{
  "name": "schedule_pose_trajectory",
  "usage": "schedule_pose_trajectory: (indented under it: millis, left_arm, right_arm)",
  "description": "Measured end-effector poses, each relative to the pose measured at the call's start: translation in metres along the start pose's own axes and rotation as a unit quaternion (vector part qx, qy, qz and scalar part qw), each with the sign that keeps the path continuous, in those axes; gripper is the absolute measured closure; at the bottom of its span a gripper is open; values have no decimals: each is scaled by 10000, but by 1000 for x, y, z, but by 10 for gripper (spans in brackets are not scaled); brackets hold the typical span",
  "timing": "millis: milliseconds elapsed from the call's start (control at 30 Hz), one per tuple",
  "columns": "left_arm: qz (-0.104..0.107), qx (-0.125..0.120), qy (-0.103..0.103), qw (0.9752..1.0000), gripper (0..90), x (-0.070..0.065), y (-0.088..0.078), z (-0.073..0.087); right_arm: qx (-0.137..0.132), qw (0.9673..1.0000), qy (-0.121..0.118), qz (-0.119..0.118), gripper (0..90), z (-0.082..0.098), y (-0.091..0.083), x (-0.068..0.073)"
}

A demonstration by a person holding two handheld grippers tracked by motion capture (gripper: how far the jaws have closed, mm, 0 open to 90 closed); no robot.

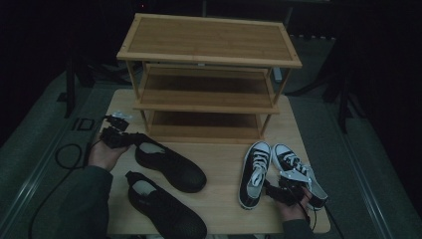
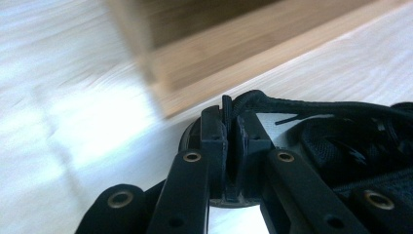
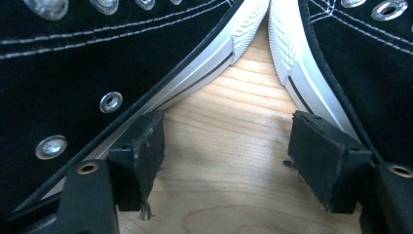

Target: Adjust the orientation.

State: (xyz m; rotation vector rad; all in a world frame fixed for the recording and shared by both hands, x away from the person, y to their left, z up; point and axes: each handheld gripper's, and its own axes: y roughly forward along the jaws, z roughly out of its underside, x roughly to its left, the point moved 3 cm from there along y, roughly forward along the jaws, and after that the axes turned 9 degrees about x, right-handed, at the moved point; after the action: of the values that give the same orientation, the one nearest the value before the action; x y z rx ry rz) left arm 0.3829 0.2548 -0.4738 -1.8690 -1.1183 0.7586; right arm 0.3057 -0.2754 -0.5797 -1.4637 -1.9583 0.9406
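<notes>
At the left of the high view the left gripper [image 1: 115,135] sits at the heel of the upper black shoe [image 1: 171,167]; its own view shows the jaws nearly together, pinching the heel tab [image 2: 227,114] of that shoe, so the grip looks set; the shoe's long axis runs from the gripper at centre left down toward the middle of the frame, toe pointing lower right, heel toward the rack [image 1: 209,74]; the rack stands above and to the right of the grip, its lowest shelf [image 1: 204,119] nearest, so the coming move likely turns on swinging or lifting the shoe up the frame toward that shelf; the left hand is plainly the nearer one for it; a second black shoe [image 1: 166,209] lies below, roughly parallel, at the lower left of the table [image 1: 224,159]; at the right, two black-and-white sneakers [image 1: 255,173] lie side by side, toes toward the rack; the right gripper [image 1: 287,191] rests at their heels, and its view shows the jaws wide apart, holding nothing, each pad [image 3: 141,156] beside a white sole with bare wood between; no brand, label or writing can be read on any shoe.
</notes>
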Motion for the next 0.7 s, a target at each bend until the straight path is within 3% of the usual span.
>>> schedule_pose_trajectory:
  millis: [200, 333, 433, 533, 567, 700]
  left_arm:
    - [-251, -12, -356, 9990, 841, 20, -19, 31]
    - [-235, 43, -391, 9990, 825, 20, -31, 51]
    - [-280, 40, -368, 9989, 787, 17, -34, 55]
    - [-376, -143, -264, 9988, 711, 15, -39, 53]
    - [-450, -285, -157, 9985, 692, 11, -43, 47]
    - [-535, -376, 5, 9979, 644, 1, -46, 32]
  right_arm:
    - [-1, 10000, 1, 0, 290, 0, 0, 0]
    - [-1, 10000, 0, 1, 290, 0, 0, 0]
    - [0, 10000, 0, 1, 290, 0, 0, 0]
    - [0, 10000, 0, 1, 290, 0, 0, 0]
    - [-1, 10000, 2, -2, 290, 0, 0, 0]
    - [-2, 10000, 6, -7, 289, 0, 0, 0]
